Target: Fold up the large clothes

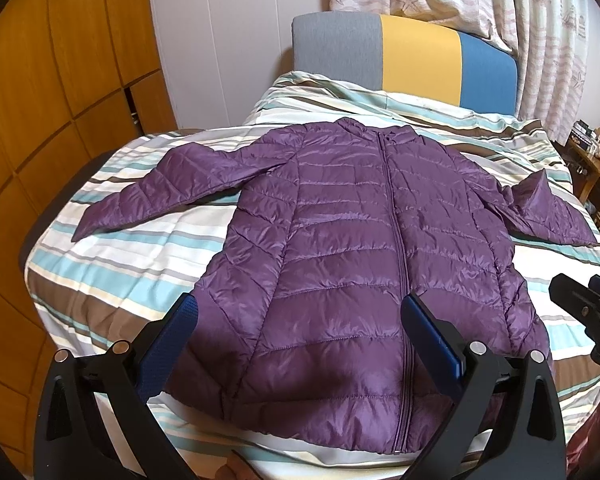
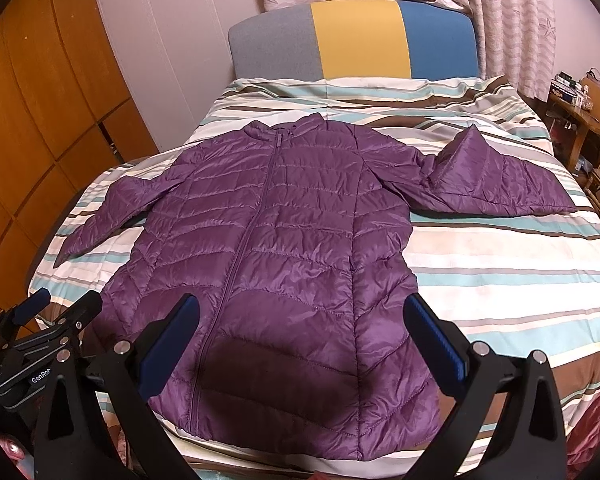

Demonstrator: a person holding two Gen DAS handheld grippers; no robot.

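Observation:
A purple quilted puffer jacket point(image 1: 352, 248) lies flat, front up and zipped, on the striped bed cover point(image 1: 112, 256). Its left sleeve point(image 1: 148, 192) stretches out to the left. Its right sleeve point(image 2: 496, 184) is bent and bunched at the elbow. My left gripper point(image 1: 300, 308) is open and empty, above the jacket's hem, left of the zip. My right gripper point(image 2: 302, 308) is open and empty, above the hem, right of the zip. The jacket also shows in the right wrist view point(image 2: 284, 248). Each gripper shows at the edge of the other's view: the right gripper point(image 1: 588, 304), the left gripper point(image 2: 52, 312).
A grey, yellow and blue headboard point(image 2: 356, 40) stands at the far end of the bed. A wooden wardrobe point(image 1: 48, 92) lines the left side. Patterned curtains point(image 2: 500, 12) hang behind. A wooden shelf with small items point(image 2: 584, 120) stands at the right.

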